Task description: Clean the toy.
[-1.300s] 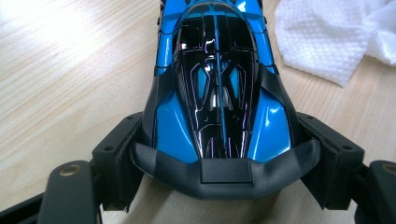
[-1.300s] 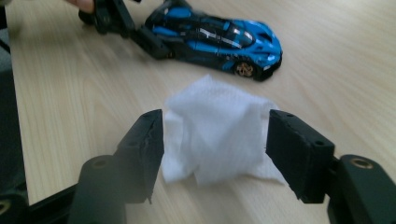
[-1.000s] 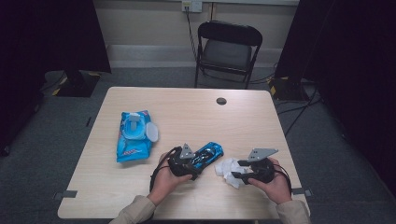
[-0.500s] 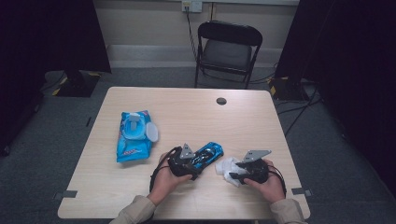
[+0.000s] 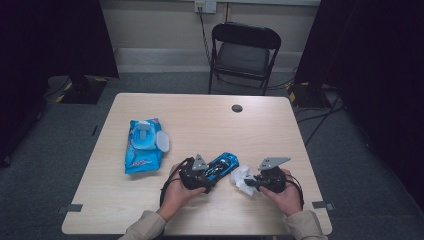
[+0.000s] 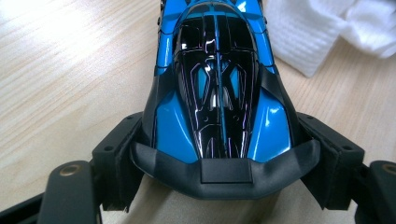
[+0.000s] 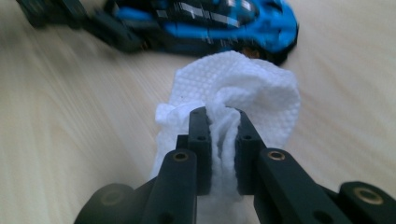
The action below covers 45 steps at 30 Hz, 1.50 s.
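Both forearms enter from the bottom edge of the high view, sleeves at the lower centre. The left gripper sits just left of centre, its 2 jaws spread wide and pressing on a toy car. The right gripper, lower right of centre, has just been closing and pinches a white wipe.

On your table lies a blue wipes pack, lid apparently flipped open; beyond stands a black folding chair.
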Tool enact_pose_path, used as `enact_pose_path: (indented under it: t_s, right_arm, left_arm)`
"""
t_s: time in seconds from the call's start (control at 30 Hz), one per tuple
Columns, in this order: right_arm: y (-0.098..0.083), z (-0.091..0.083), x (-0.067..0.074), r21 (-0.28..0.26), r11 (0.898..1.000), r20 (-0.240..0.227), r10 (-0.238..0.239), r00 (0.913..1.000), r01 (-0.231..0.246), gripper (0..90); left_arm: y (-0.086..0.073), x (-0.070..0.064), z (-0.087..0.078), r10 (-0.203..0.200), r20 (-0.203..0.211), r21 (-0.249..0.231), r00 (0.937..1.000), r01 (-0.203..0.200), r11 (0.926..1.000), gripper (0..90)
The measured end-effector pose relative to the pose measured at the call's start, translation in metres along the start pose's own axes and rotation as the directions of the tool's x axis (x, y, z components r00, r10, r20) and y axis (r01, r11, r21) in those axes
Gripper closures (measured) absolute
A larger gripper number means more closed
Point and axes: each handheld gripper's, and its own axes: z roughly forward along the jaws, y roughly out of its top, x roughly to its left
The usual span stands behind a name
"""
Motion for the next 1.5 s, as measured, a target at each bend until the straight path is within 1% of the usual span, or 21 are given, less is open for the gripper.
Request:
enact_pose_path:
  t_s: [0.07, 0.2, 0.27, 0.3, 0.4, 0.47, 0.5, 0.57, 0.63, 0.7, 0.73, 0.8, 0.9, 0.97, 1.0, 1.07, 1.13, 1.2, 1.3, 1.43, 1.5]
  right_arm:
    - [0.011, -0.005, 0.002, -0.035, 0.999, -0.020, 0.001, 0.9998, -0.001, 82.0]
    - [0.034, -0.010, 0.005, -0.073, 0.997, -0.022, -0.027, 0.9994, 0.026, 82.1]
    - [0.045, -0.009, 0.006, -0.104, 0.994, -0.050, -0.024, 0.9985, 0.018, 82.0]
    - [0.048, -0.007, 0.007, -0.105, 0.994, -0.058, -0.023, 0.9980, 0.017, 82.0]
    - [0.061, 0.007, 0.016, -0.094, 0.994, -0.083, -0.056, 0.9950, 0.048, 82.0]
    - [0.068, 0.021, 0.024, -0.076, 0.994, -0.092, -0.079, 0.9926, 0.072, 81.9]
    - [0.071, 0.029, 0.029, -0.074, 0.994, -0.111, -0.089, 0.9898, 0.081, 81.9]
    - [0.076, 0.043, 0.036, -0.053, 0.993, -0.121, -0.108, 0.9868, 0.102, 81.8]
    - [0.078, 0.056, 0.041, -0.033, 0.993, -0.149, -0.121, 0.9815, 0.117, 81.7]
    - [0.078, 0.067, 0.045, -0.012, 0.991, -0.148, -0.134, 0.9799, 0.133, 81.6]
    - [0.077, 0.070, 0.046, -0.010, 0.991, -0.153, -0.136, 0.9789, 0.136, 81.5]
    - [0.076, 0.075, 0.048, 0.002, 0.989, -0.145, -0.146, 0.9786, 0.148, 81.5]
    - [0.072, 0.076, 0.047, -0.022, 0.991, -0.155, -0.133, 0.9789, 0.131, 81.7]
    - [0.070, 0.077, 0.044, -0.028, 0.995, -0.170, -0.100, 0.9804, 0.097, 81.7]
    - [0.070, 0.077, 0.043, -0.028, 0.995, -0.173, -0.099, 0.9800, 0.096, 81.7]
    - [0.071, 0.076, 0.044, -0.023, 0.994, -0.159, -0.111, 0.9810, 0.109, 81.7]
    - [0.072, 0.076, 0.044, 0.012, 0.989, -0.106, -0.148, 0.9833, 0.150, 81.9]
    - [0.071, 0.075, 0.042, 0.007, 0.991, -0.114, -0.129, 0.9851, 0.131, 81.9]
    - [0.071, 0.074, 0.043, 0.010, 0.990, -0.095, -0.141, 0.9854, 0.143, 82.0]
    - [0.072, 0.072, 0.042, 0.024, 0.988, -0.081, -0.152, 0.9850, 0.155, 82.0]
    - [0.071, 0.071, 0.038, 0.026, 0.990, -0.078, -0.135, 0.9877, 0.138, 82.0]
  left_arm:
    - [0.000, 0.000, 0.000, -0.002, 0.000, 0.000, 1.0000, 0.002, 1.0000, 24.1]
    - [0.000, 0.000, 0.000, -0.001, 0.000, 0.000, 1.0000, 0.001, 1.0000, 24.1]
    - [0.000, 0.000, 0.000, -0.001, 0.000, 0.000, 1.0000, 0.001, 1.0000, 24.1]
    - [0.000, 0.000, 0.000, -0.002, 0.000, 0.000, 1.0000, 0.002, 1.0000, 24.1]
    - [0.000, 0.000, 0.000, 0.000, 0.000, -0.001, 1.0000, 0.000, 1.0000, 24.1]
    - [0.000, 0.000, 0.000, 0.001, 0.000, -0.001, 1.0000, -0.001, 1.0000, 24.1]
    - [0.000, 0.000, 0.000, 0.001, 0.001, 0.000, 1.0000, -0.001, 1.0000, 24.1]
    - [0.000, 0.000, 0.000, 0.004, 0.000, 0.001, 1.0000, -0.004, 1.0000, 24.1]
    - [0.000, 0.000, 0.000, 0.002, 0.000, 0.001, 1.0000, -0.002, 1.0000, 24.0]
    - [0.000, 0.000, 0.000, 0.000, 0.000, -0.001, 1.0000, 0.000, 1.0000, 24.0]
    - [0.000, 0.000, 0.000, 0.000, 0.000, -0.001, 1.0000, 0.000, 1.0000, 24.0]
    - [0.000, 0.000, 0.000, 0.003, -0.001, -0.001, 1.0000, -0.003, 1.0000, 24.0]
    - [0.000, 0.000, 0.000, -0.001, 0.000, -0.003, 1.0000, 0.001, 1.0000, 23.9]
    - [0.000, 0.000, 0.000, -0.001, 0.001, -0.004, 1.0000, 0.001, 1.0000, 23.9]
    - [0.000, 0.000, 0.000, -0.001, 0.001, -0.004, 1.0000, 0.001, 1.0000, 24.0]
    - [0.000, 0.000, 0.000, -0.002, 0.001, -0.002, 1.0000, 0.002, 1.0000, 24.0]
    - [0.000, 0.000, 0.000, 0.000, 0.001, -0.003, 1.0000, 0.000, 1.0000, 24.0]
    - [0.000, 0.000, 0.000, 0.001, 0.001, -0.002, 1.0000, -0.001, 1.0000, 24.0]
    - [0.000, 0.000, 0.000, 0.000, 0.001, -0.002, 1.0000, 0.000, 1.0000, 24.0]
    - [0.000, 0.000, 0.000, 0.001, 0.002, -0.002, 1.0000, -0.001, 1.0000, 24.0]
    - [0.000, 0.000, 0.000, 0.004, 0.002, 0.001, 1.0000, -0.004, 1.0000, 24.0]
